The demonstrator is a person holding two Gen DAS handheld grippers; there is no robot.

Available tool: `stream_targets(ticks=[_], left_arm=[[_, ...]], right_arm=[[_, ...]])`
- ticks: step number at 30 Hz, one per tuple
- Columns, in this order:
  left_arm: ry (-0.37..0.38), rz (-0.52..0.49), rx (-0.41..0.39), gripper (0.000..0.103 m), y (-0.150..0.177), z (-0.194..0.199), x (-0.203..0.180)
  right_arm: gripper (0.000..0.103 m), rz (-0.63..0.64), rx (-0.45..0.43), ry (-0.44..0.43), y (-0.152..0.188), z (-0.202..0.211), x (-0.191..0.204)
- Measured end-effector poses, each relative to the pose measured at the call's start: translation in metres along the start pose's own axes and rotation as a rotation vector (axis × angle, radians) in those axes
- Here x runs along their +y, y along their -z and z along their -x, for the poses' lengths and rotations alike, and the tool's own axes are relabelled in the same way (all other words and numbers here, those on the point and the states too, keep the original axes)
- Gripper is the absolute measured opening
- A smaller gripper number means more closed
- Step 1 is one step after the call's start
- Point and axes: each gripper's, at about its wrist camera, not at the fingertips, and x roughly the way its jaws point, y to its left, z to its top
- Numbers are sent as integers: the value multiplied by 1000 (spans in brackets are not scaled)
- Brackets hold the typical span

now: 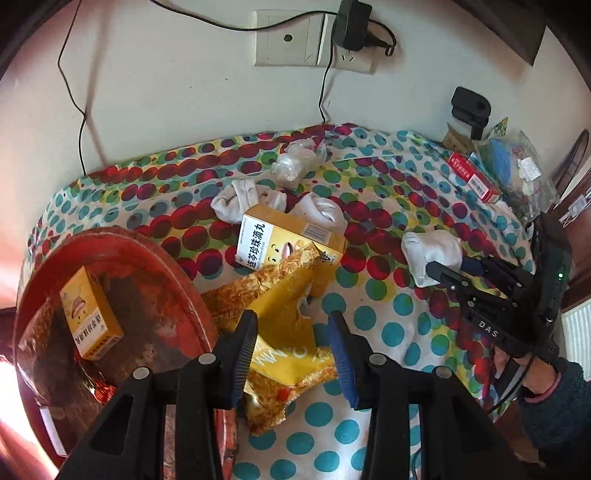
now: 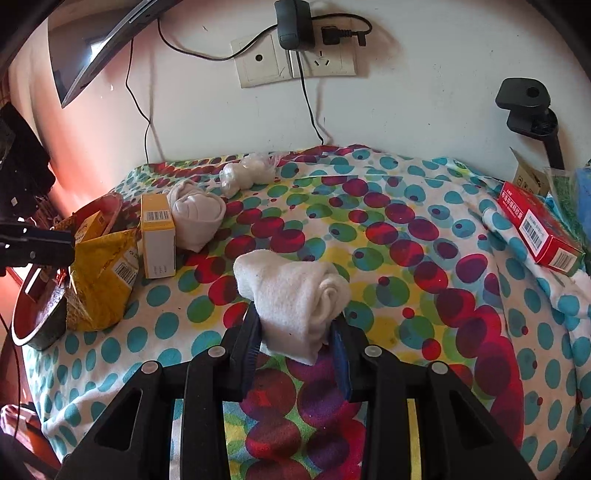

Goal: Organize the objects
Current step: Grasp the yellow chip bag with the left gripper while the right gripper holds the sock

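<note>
My right gripper [image 2: 295,325] is shut on a rolled white sock [image 2: 295,295] and holds it over the dotted cloth; it also shows in the left wrist view [image 1: 432,258]. My left gripper [image 1: 293,325] straddles a yellow snack bag [image 1: 284,325]; its jaws stand apart on either side and I cannot tell whether they press it. A yellow medicine box [image 1: 284,240] lies behind the bag. Another yellow box [image 1: 90,317] lies in the red basin [image 1: 155,258]. More white socks [image 1: 240,201] lie further back.
A red box [image 2: 539,229] and a blue packet [image 1: 506,162] lie at the right edge. A clear plastic bag [image 2: 243,173] lies near the wall. Wall sockets with a plugged charger [image 2: 291,26], hanging cables and a black stand [image 2: 524,103] are behind.
</note>
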Motion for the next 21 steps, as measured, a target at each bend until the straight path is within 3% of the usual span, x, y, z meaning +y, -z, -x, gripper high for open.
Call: stream_targets(ticks=[2, 8, 13, 16, 21], left_arm=[[-44, -30, 34, 40, -10, -8, -2], [-66, -79, 165, 40, -18, -39, -5], [-111, -80, 175, 40, -15, -50, -7], [-91, -42, 190, 43, -11, -59, -5], [-105, -4, 147, 44, -6, -58, -7]], right_arm=[[32, 15, 4, 3, 0, -1, 4], [33, 13, 14, -5, 1, -2, 5], [34, 22, 19, 6, 0, -4, 7], [35, 26, 22, 12, -1, -5, 8], [38, 30, 27, 18, -1, -6, 10]])
